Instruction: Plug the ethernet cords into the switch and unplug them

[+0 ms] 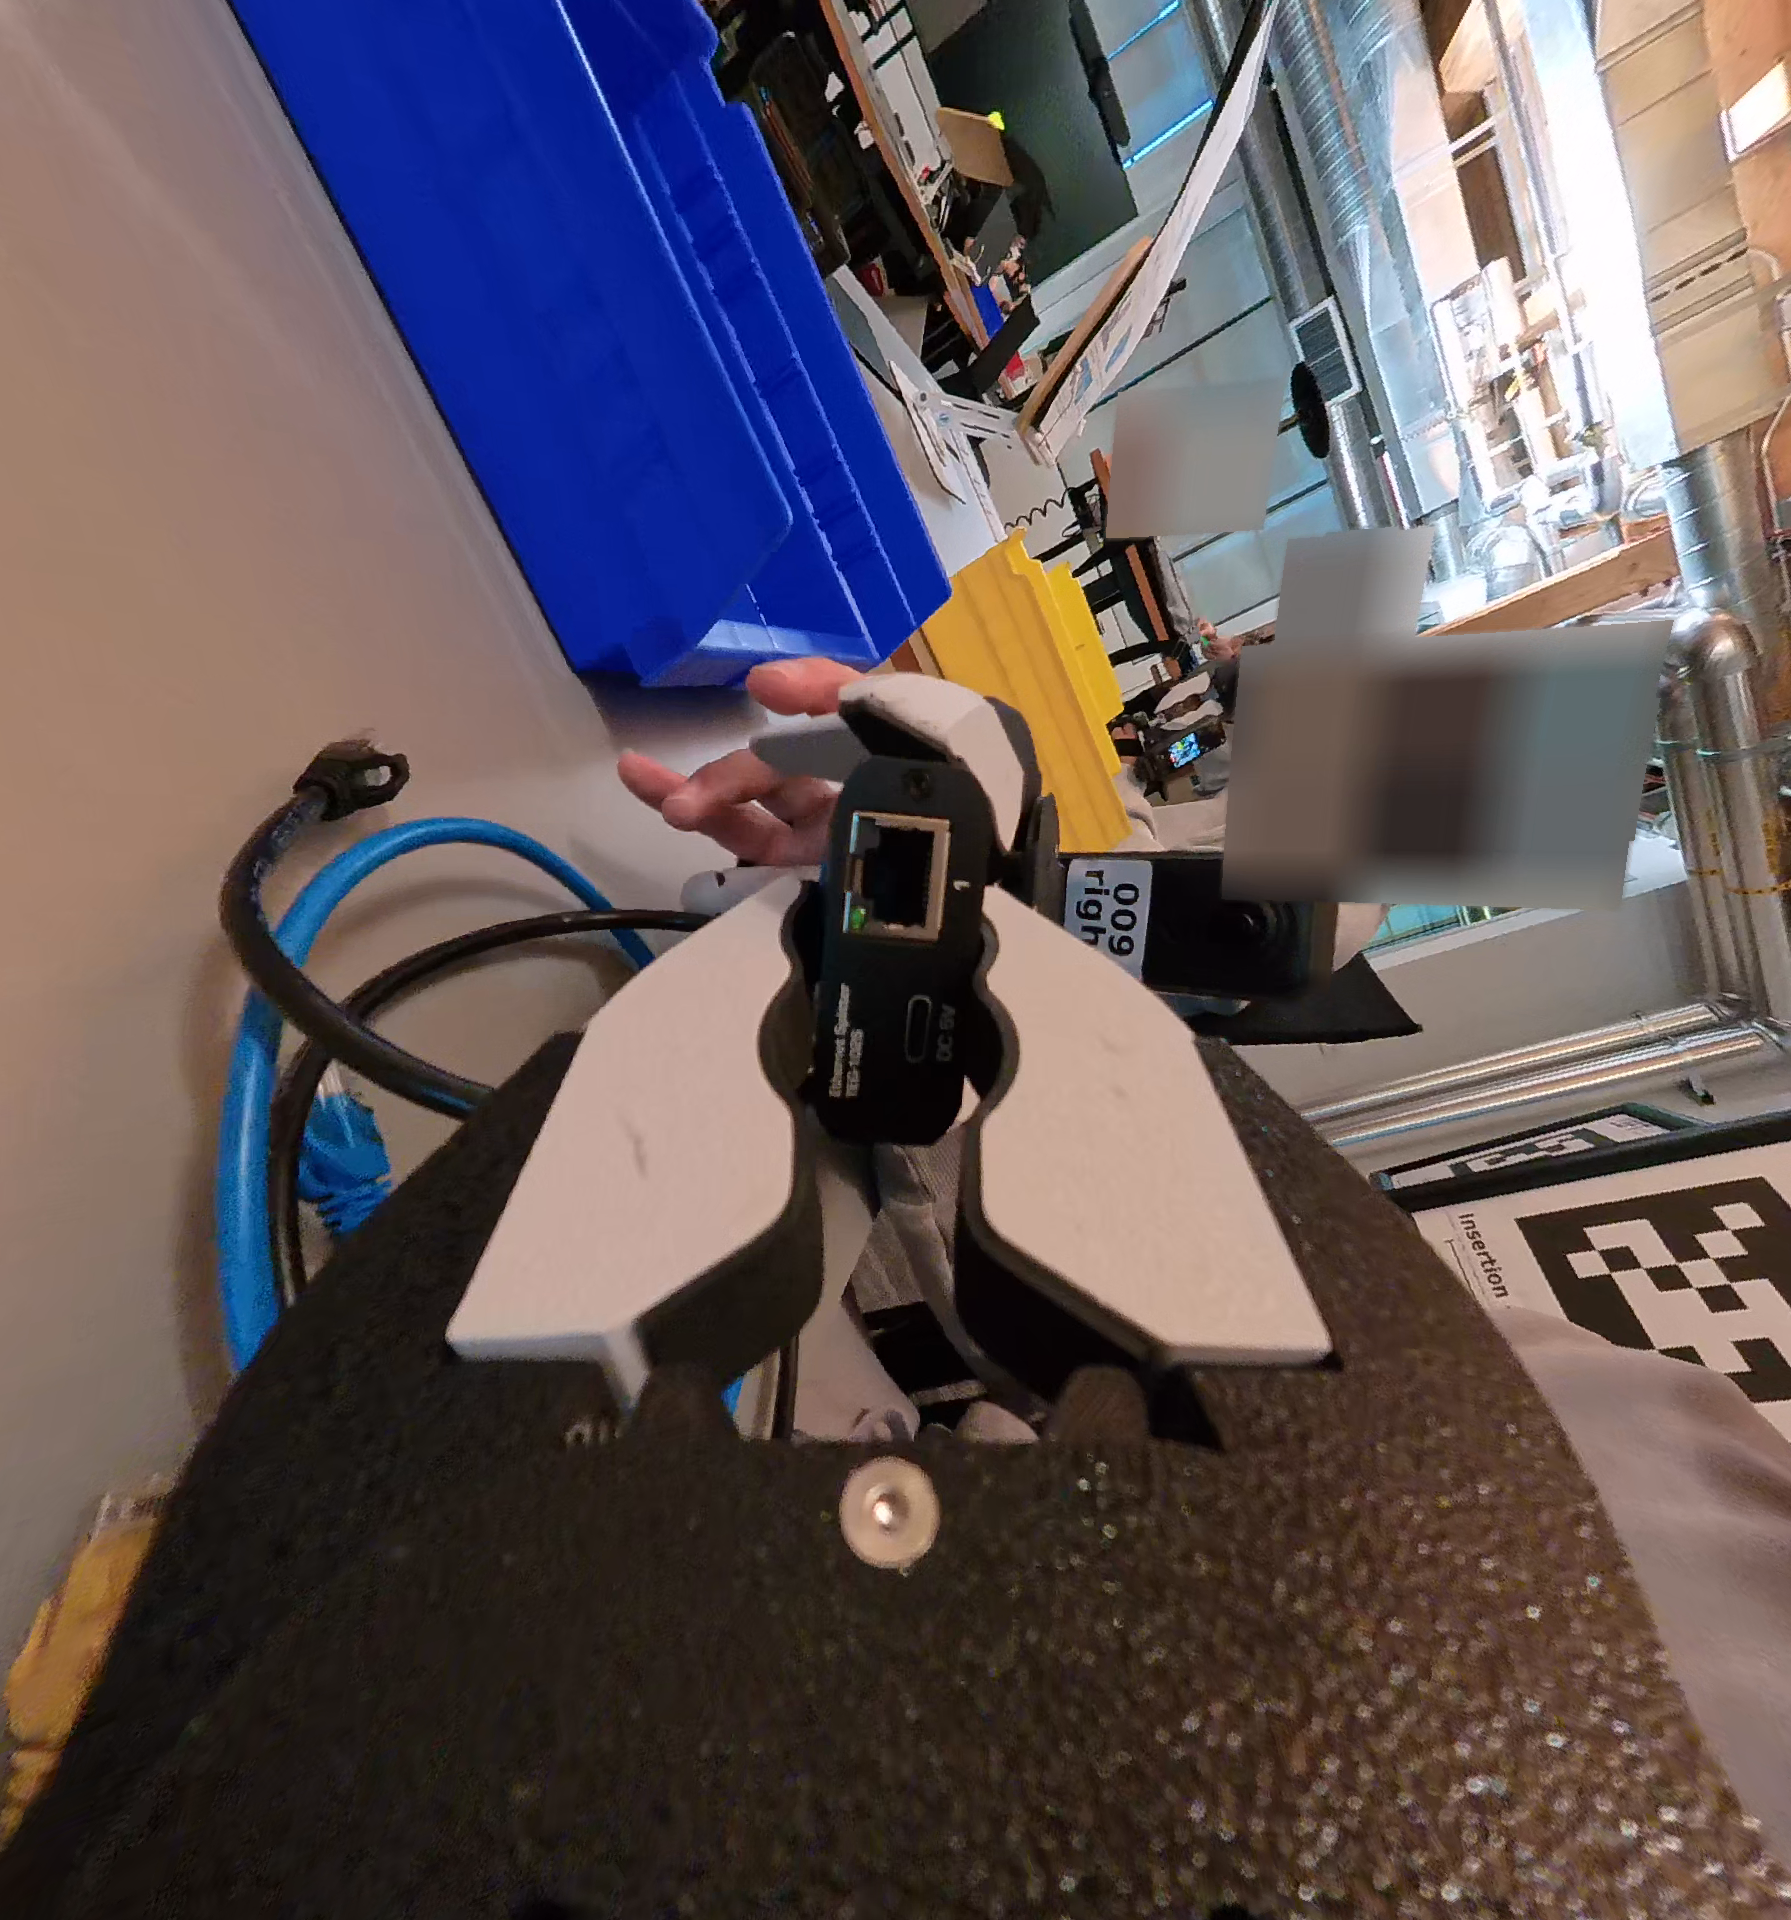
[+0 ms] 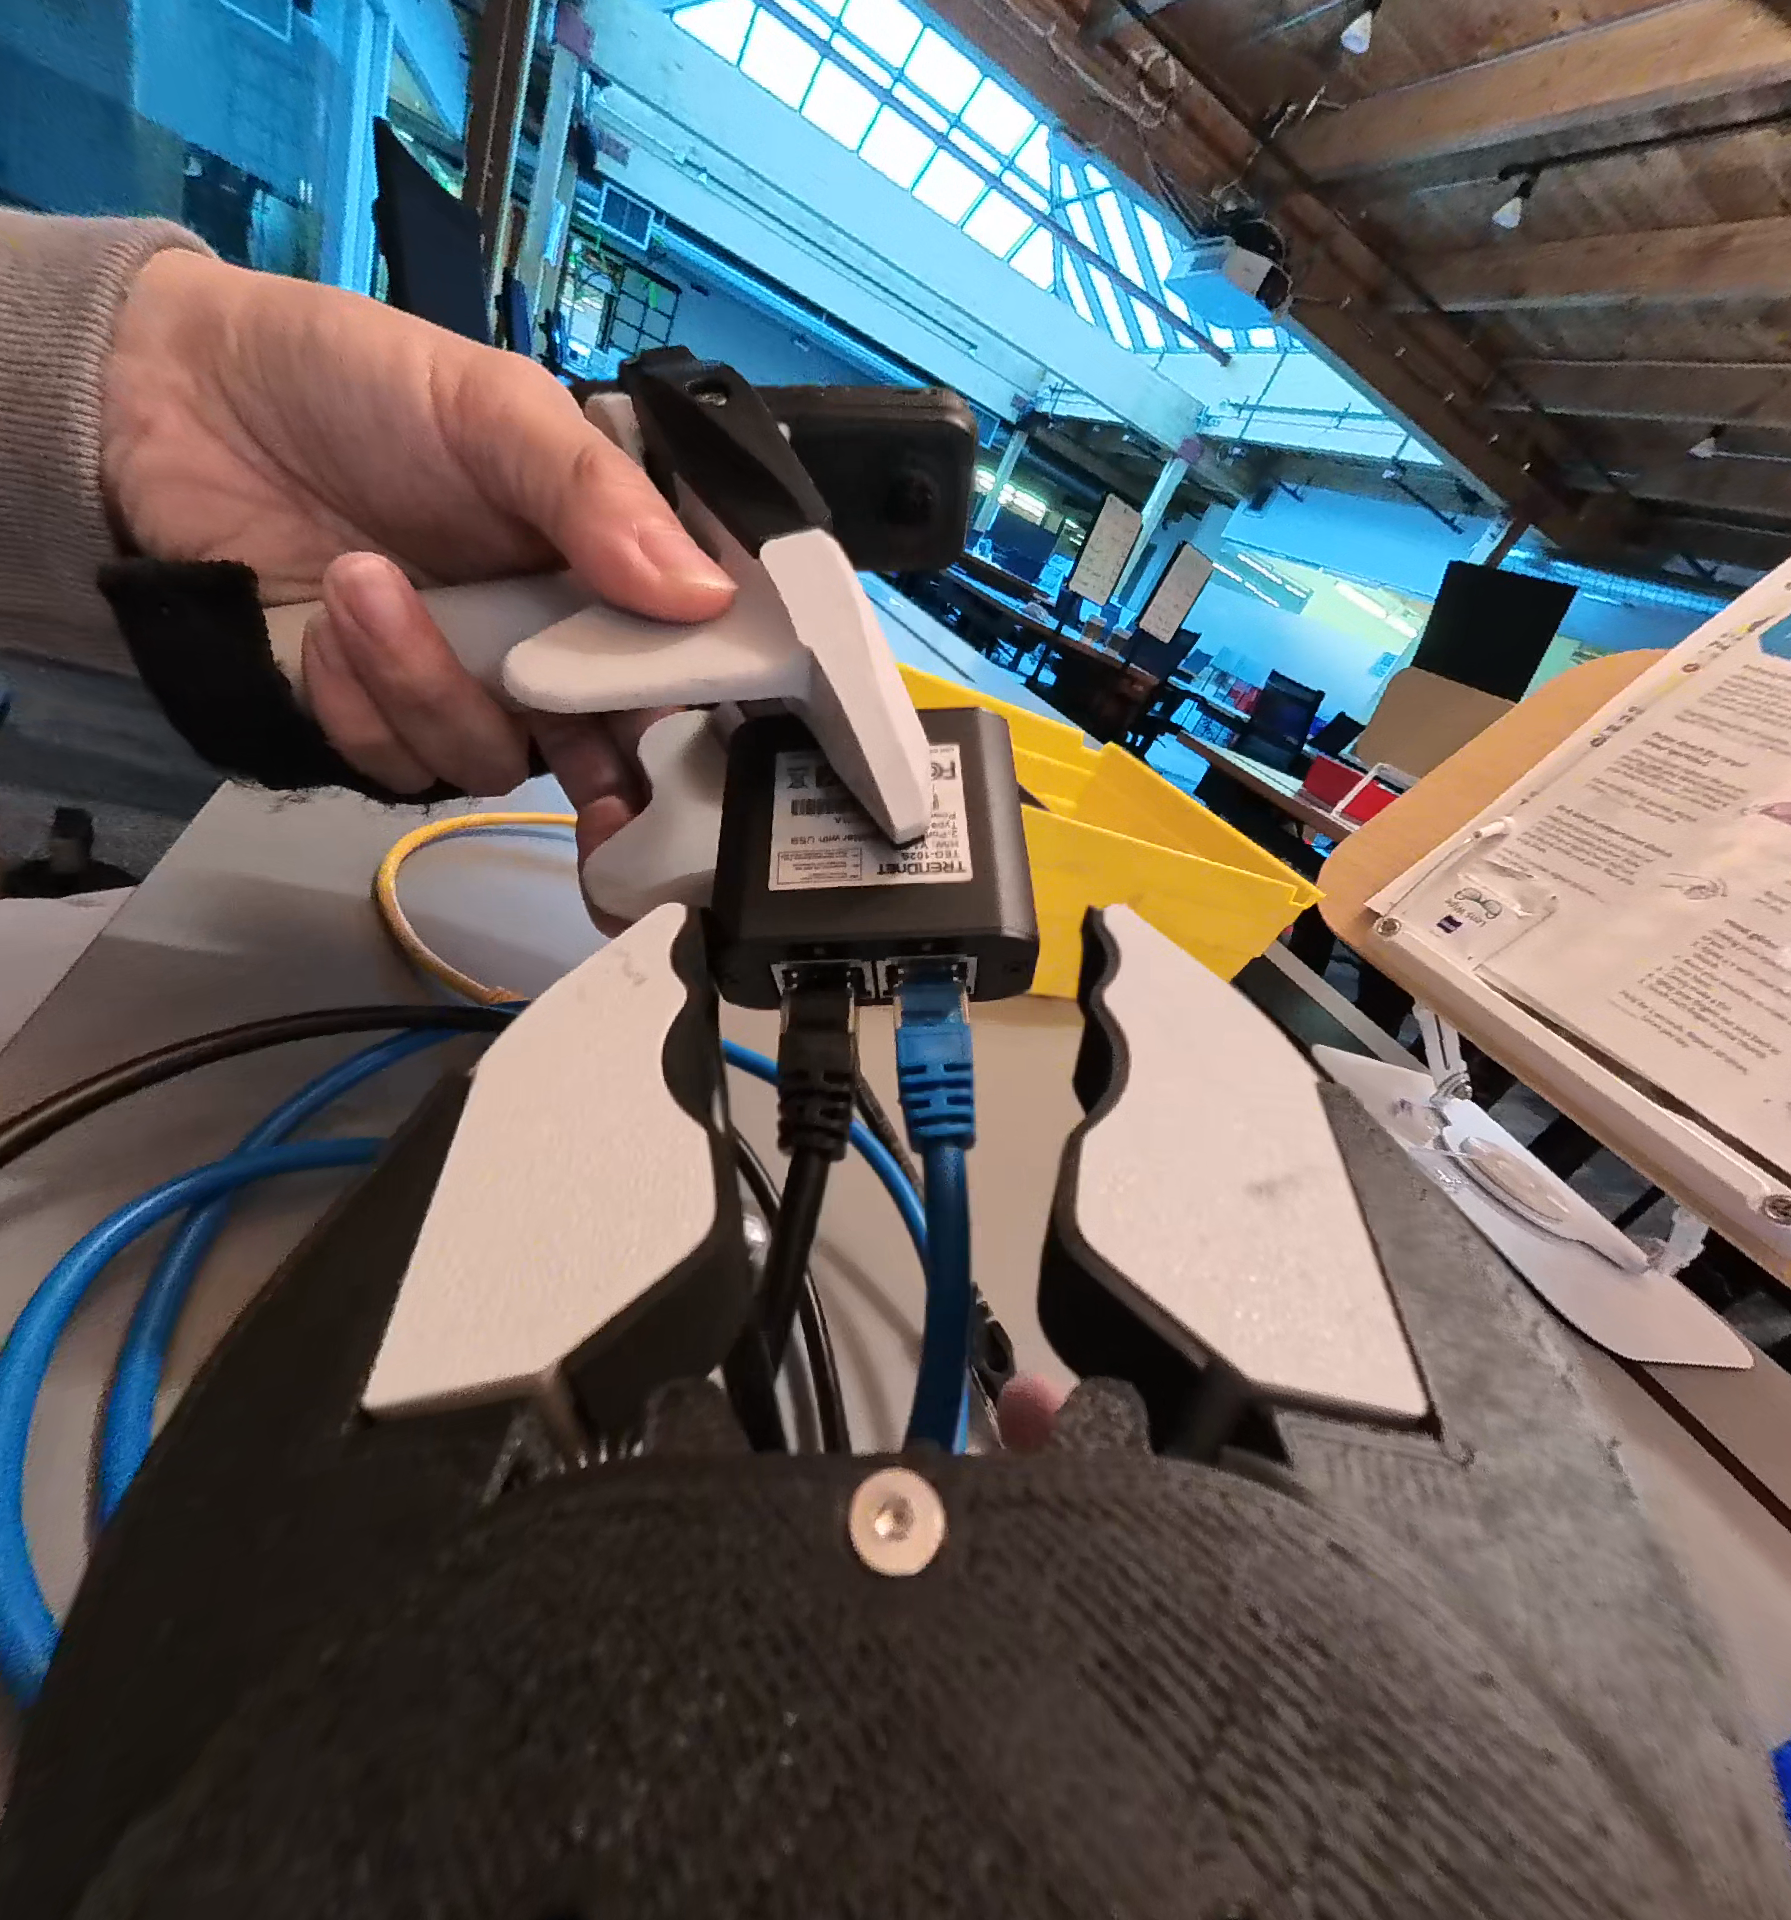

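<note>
My left gripper (image 1: 891, 940) is shut on the small black switch (image 1: 896, 1029) and holds it up off the table. The end facing this view has one empty port (image 1: 901, 871). In the right wrist view the switch (image 2: 870, 831) shows its other end, with a black cord (image 2: 813, 1049) and a blue cord (image 2: 935, 1049) plugged in side by side. My right gripper (image 2: 891, 940) is open, with a finger on either side of the two plugs and not touching them. A yellow cord (image 2: 403, 862) lies on the table behind.
Loose black (image 1: 351, 774), blue (image 1: 345, 1153) and yellow (image 1: 112, 1527) plug ends lie on the grey table (image 1: 143, 520). Blue bins (image 1: 610, 364) and yellow bins (image 2: 1161, 852) stand behind. An instruction board (image 2: 1649, 883) leans at the right. A marker sheet (image 1: 1701, 1278) lies nearby. The grippers are tip to tip, or close to it.
</note>
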Demonstrator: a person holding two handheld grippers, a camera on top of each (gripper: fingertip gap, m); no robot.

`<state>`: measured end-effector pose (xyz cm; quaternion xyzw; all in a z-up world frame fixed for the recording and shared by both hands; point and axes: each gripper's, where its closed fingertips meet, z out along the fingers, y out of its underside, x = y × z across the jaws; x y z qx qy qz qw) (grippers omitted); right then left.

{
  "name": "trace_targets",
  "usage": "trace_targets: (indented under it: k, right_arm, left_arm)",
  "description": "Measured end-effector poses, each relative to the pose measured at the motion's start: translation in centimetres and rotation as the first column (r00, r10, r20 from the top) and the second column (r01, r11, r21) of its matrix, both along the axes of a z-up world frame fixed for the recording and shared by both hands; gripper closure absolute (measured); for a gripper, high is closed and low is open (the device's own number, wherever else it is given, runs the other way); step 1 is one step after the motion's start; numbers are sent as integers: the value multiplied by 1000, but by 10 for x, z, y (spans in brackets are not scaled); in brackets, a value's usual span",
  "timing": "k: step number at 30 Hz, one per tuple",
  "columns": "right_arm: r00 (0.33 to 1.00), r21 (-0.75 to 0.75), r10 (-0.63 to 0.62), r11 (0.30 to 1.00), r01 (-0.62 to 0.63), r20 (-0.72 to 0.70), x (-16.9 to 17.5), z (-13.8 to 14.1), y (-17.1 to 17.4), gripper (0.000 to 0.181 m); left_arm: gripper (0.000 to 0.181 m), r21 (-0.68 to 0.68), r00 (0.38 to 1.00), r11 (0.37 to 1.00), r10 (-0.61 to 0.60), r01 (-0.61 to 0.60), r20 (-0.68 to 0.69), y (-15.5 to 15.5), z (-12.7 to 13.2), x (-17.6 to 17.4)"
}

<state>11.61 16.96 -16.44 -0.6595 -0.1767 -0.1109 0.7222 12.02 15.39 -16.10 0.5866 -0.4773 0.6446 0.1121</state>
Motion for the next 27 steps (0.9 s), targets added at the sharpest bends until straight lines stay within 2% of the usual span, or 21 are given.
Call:
trace_targets:
  k: [4, 12, 16, 22, 25, 27]
  right_arm:
    - [998, -14, 54, 998, -54, -17, -6, -4, -1, 117]
    - [999, -2, 36, 999, -36, -3, -6, -9, 3, 120]
    - [996, -103, 68, 992, -74, -60, -8, -15, 4, 120]
    - [981, -139, 121, 980, -142, -150, -11, -22, 3, 120]
    - [991, -46, 90, 995, -94, -96, -8, -15, 3, 120]
    - [991, -38, 84, 995, -89, -103, -7, -15, 3, 120]
  left_arm:
    - [157, -1, 1000, 1000, -3, 3, -1, -4, -1, -2]
    - [156, -26, 1000, 999, 22, -23, -16, 0, -6, -1]
    - [156, 31, 1000, 999, -13, 12, 6, 1, -11, -4]
    - [154, 138, 998, 989, -55, 52, 22, 1, -19, -7]
    - [156, 34, 1000, 999, 0, -1, 10, 0, -11, -2]
    - [157, -12, 1000, 1000, 21, -22, -1, 1, -11, 0]
